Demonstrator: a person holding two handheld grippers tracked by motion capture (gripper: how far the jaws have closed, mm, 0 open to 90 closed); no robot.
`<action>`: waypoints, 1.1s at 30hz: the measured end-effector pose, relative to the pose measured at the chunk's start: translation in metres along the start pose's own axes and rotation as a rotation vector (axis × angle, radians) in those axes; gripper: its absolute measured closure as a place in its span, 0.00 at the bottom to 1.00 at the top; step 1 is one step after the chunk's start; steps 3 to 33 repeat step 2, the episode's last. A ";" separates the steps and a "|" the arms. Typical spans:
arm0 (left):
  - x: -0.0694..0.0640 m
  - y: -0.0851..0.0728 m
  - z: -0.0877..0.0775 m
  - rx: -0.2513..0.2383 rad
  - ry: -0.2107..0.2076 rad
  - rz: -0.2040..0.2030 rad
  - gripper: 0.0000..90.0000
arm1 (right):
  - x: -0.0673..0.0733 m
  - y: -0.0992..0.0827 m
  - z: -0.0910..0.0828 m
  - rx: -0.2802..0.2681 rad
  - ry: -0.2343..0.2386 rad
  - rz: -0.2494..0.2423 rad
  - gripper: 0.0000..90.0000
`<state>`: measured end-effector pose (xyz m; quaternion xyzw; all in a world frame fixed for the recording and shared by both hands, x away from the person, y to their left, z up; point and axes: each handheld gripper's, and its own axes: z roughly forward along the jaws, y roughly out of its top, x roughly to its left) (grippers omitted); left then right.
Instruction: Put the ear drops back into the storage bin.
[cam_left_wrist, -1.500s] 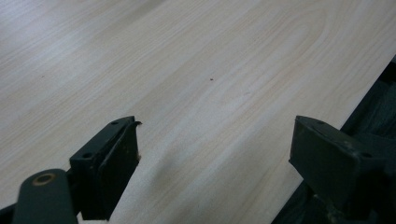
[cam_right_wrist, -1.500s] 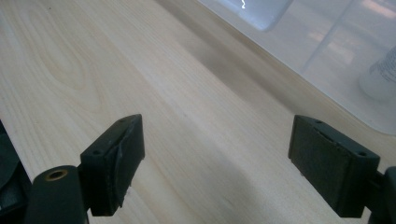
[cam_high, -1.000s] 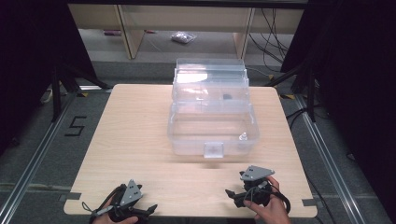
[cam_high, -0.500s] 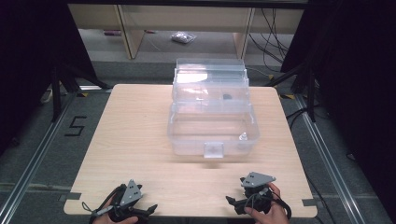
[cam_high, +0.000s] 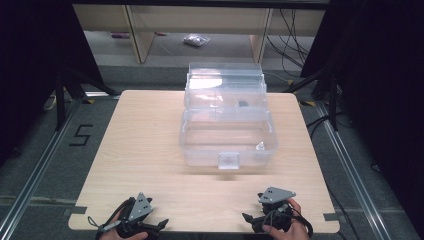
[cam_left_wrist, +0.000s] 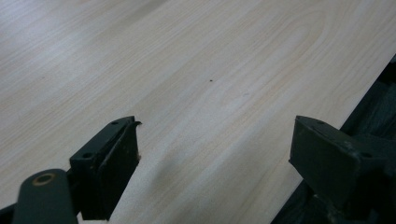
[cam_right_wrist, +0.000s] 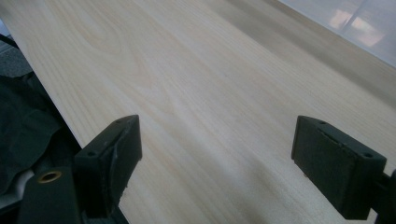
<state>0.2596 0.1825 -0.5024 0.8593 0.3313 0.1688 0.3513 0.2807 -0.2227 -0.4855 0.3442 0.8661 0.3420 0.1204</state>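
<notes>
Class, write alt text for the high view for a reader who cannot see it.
A clear plastic box with stepped open tiers sits mid-table on a pale wooden table. At the near edge, a person's hands hold the left gripper and right gripper, both open, well short of the box.

Pale wood-grain table (cam_high: 150, 150); clear plastic box (cam_high: 227, 120)

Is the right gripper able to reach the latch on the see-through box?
Probably yes: the right gripper is open, and bare table lies between it and the latch on the box's near wall.
</notes>
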 end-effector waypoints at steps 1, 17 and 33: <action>0.000 0.000 0.000 0.000 0.000 0.000 0.17 | 0.000 0.000 0.000 0.001 0.003 -0.005 0.19; 0.000 0.000 0.000 0.000 0.001 0.000 0.17 | 0.000 0.000 0.000 0.001 0.003 -0.005 0.19; 0.000 0.000 0.000 0.000 0.001 0.000 0.17 | 0.000 0.000 0.000 0.001 0.003 -0.005 0.19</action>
